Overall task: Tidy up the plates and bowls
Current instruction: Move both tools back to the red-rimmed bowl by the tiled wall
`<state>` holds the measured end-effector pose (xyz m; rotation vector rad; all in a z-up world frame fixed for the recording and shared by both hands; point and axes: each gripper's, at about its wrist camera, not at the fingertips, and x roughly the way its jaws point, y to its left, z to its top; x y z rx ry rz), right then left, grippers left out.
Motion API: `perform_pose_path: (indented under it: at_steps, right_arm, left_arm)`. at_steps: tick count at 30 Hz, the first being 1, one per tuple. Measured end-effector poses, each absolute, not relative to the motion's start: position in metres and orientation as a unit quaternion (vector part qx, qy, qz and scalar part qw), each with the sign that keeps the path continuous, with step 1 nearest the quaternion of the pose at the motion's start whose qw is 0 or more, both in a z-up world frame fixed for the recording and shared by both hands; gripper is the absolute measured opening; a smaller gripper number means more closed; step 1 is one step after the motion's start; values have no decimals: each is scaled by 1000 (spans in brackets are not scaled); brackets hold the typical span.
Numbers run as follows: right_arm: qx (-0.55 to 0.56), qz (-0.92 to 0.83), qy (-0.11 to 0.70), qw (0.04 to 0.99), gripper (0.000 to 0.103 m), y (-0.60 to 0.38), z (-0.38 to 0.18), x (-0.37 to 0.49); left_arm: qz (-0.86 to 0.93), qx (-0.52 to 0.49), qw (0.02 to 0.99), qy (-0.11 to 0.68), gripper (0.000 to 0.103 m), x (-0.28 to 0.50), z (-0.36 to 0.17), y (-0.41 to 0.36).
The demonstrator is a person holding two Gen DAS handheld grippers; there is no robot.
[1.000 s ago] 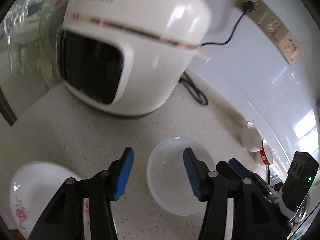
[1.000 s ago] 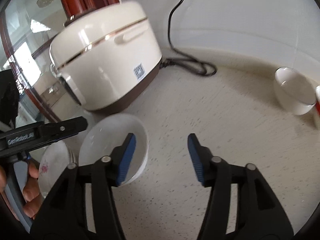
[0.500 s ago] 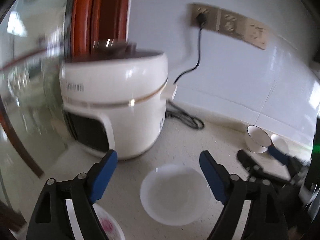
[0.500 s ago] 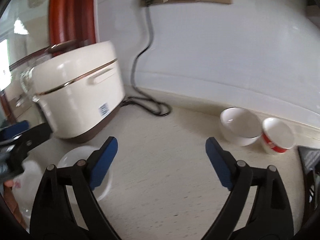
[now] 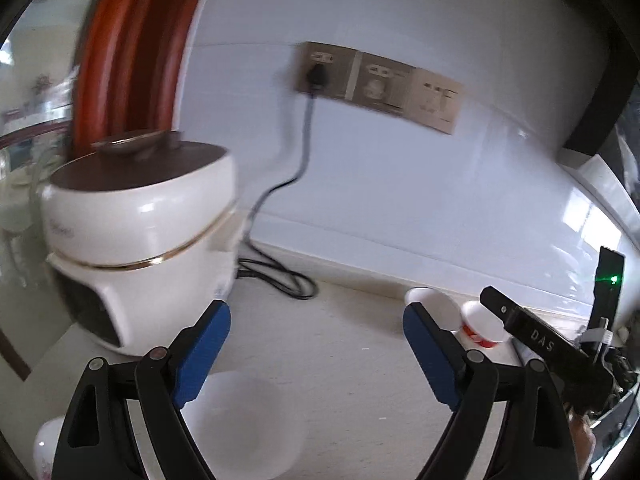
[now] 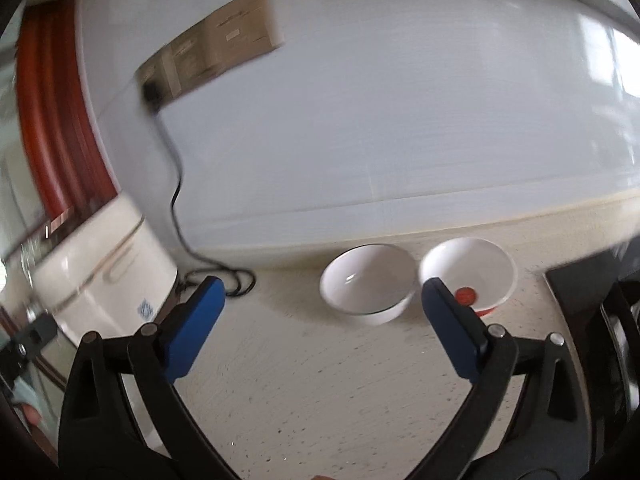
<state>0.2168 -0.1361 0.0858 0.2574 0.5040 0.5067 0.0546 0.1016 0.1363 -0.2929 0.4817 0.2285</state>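
Right wrist view, right gripper (image 6: 322,322) spread wide (empty), two bowls (image 6: 366,280) ahead

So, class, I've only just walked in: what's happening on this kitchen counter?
A person with a two-finger gripper in each hand is sorting dishes. Both the left gripper and right gripper are open and hold nothing. A plain white bowl sits on the counter below the left gripper, beside the rice cooker. The right gripper faces a white bowl and a red-marked bowl side by side near the wall.
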Motion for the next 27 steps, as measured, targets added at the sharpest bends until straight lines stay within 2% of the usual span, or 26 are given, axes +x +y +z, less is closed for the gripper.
perform_pose_path:
  at_steps: [8,14,18,27]
  right_arm:
    - [146,227,314,910,100,-186,111,261]
    - [160,214,299,916,100,-223,139,280]
    - [191,232,304,904,100,-239,140,294]
    - [176,210,324,906,100,-263,116,316]
  left_arm:
    - [61,-174,956,228,89,86,168,70]
    - [28,-190,959,209,89,105,186,53]
    - [11,-214,953,213,89,123,183,48]
    - [-42,-263,931,249,89,177,157,13]
